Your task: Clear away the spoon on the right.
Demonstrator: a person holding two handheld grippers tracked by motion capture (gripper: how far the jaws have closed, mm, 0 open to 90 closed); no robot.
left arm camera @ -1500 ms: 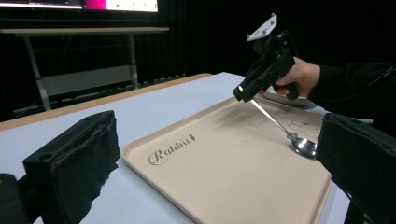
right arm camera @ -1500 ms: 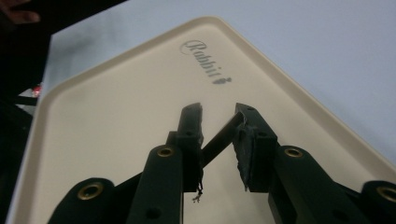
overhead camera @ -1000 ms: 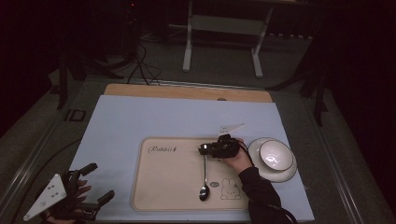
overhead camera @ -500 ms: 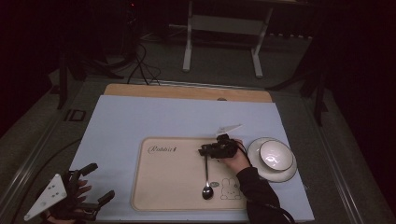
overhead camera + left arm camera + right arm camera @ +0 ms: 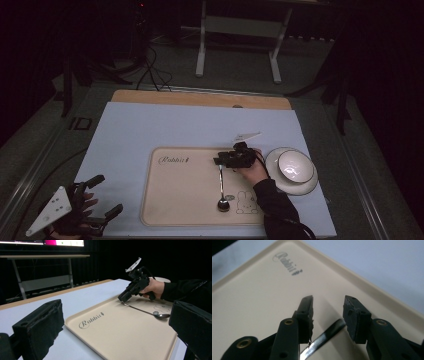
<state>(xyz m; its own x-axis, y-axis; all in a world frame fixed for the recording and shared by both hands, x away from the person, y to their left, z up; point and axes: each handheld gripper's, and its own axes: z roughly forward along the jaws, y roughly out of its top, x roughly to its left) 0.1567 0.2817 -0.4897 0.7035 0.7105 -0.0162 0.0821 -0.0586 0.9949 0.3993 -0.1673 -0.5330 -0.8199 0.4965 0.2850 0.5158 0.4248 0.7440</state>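
Spoon position: one spoon lies on the beige tray, bowl end toward the person, handle tip pointing away.
Long axis: runs near-to-far across the tray.
Right hand-held gripper: jaws parted and released, straddling the handle tip, not yet pinching it.
Left hand-held gripper: spread wide, empty, well apart at the table's near left corner.
Nearer hand: the right.
Count: one spoon, one tray, one white bowl on one plate, right of the tray.
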